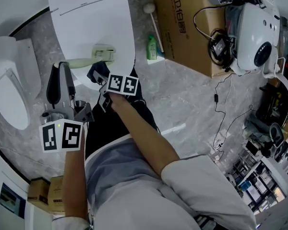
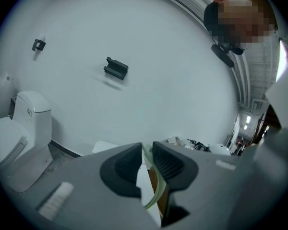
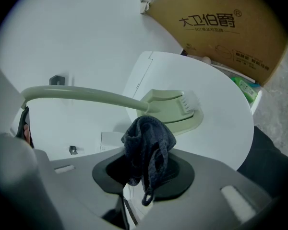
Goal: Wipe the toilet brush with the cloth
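Observation:
A pale green toilet brush [image 1: 93,57] lies across the front of a closed white toilet lid [image 1: 96,18], its head [image 3: 173,109] pointing right. My left gripper [image 1: 61,68] is shut on the end of the brush's handle, which shows as a thin green strip [image 2: 153,195] between the jaws [image 2: 146,155]. My right gripper [image 1: 100,76] is shut on a bunched dark blue cloth [image 1: 95,73]. In the right gripper view the cloth [image 3: 149,140] stands out of the jaws [image 3: 144,169] just under the place where handle [image 3: 86,96] meets head; I cannot tell whether they touch.
A second white toilet [image 1: 9,95] stands at the left. Behind the lid are a cardboard box [image 1: 192,23], a small green bottle [image 1: 152,47] and a white stick [image 1: 153,23]. A white device [image 1: 257,37] with cables sits at the right. Small cartons [image 1: 43,190] lie lower left.

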`<state>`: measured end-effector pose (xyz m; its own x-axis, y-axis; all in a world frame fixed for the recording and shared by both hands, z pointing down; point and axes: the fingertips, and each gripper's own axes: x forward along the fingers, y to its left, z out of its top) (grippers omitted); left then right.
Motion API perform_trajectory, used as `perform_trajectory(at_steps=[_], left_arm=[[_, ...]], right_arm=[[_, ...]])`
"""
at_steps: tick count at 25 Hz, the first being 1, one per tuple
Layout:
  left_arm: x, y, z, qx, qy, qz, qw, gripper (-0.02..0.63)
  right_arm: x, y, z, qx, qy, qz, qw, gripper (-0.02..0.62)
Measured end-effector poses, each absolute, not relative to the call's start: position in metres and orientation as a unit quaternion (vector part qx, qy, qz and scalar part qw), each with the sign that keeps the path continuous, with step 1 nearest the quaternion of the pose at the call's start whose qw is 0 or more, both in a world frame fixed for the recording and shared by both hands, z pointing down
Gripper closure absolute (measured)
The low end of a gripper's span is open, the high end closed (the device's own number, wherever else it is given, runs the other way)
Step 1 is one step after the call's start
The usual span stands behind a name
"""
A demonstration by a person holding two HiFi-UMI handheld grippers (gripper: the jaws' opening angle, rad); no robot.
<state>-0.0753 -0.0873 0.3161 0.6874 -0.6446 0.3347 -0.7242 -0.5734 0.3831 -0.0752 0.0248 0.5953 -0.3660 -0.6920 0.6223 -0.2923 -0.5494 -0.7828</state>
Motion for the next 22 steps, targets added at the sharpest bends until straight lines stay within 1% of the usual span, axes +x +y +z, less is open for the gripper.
perform_trajectory(at_steps=[4, 13, 22], left_arm=[[-0.074, -0.089, 0.316, 0.883, -0.39, 0.078, 0.25, 0.606], [-0.071, -0.09, 0.316, 0.879, -0.398, 0.076, 0.25, 0.606], [-0.07, -0.091, 0.315, 0.876, -0.409, 0.07, 0.248, 0.606]], right_arm=[[-0.068, 0.031, 0.596, -0.546, 0.45, -0.691, 0.151, 0.497], [-0.054, 0.041, 0.598, -0.541, 0.458, -0.691, 0.142, 0.497], [-0.042, 0.052, 0.603, -0.531, 0.507, -0.675, 0.07, 0.496]])
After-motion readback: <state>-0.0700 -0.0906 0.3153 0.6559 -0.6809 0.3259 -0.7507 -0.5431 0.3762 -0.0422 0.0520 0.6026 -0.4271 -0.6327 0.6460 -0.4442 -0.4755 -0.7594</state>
